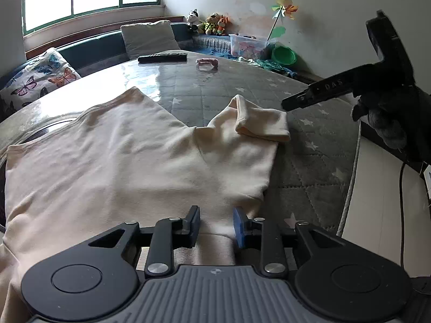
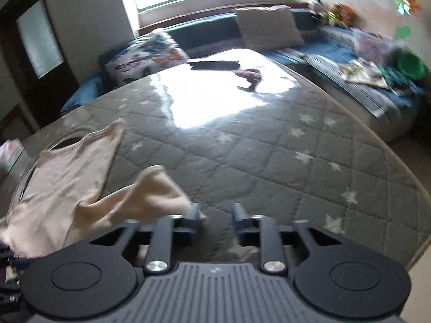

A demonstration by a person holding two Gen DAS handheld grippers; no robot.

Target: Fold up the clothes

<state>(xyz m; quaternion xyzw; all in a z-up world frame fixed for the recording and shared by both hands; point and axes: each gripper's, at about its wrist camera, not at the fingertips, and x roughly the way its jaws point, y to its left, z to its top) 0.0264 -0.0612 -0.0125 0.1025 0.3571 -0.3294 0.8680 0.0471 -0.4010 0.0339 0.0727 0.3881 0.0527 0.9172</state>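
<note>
A cream shirt (image 1: 121, 161) lies spread flat on a round table (image 1: 309, 175) with a grey quilted, star-printed cover. Its right sleeve (image 1: 258, 123) is folded back on itself. My left gripper (image 1: 216, 223) sits at the shirt's near hem, jaws apart, with a band of cloth lying between the fingers but not pinched. My right gripper (image 1: 287, 105), held by a gloved hand (image 1: 382, 123), hovers just right of the folded sleeve. In the blurred right wrist view the right gripper (image 2: 216, 214) is open, and the sleeve (image 2: 156, 191) brushes its left finger (image 2: 194, 212).
A black remote (image 1: 162, 57) and a small pink item (image 1: 207, 62) lie at the table's far side. Behind them runs a bench with cushions (image 1: 149, 37), plush toys (image 1: 212, 24), a plastic box (image 1: 247, 44) and a green bowl (image 1: 284, 55). The table edge (image 1: 353, 167) drops to the floor on the right.
</note>
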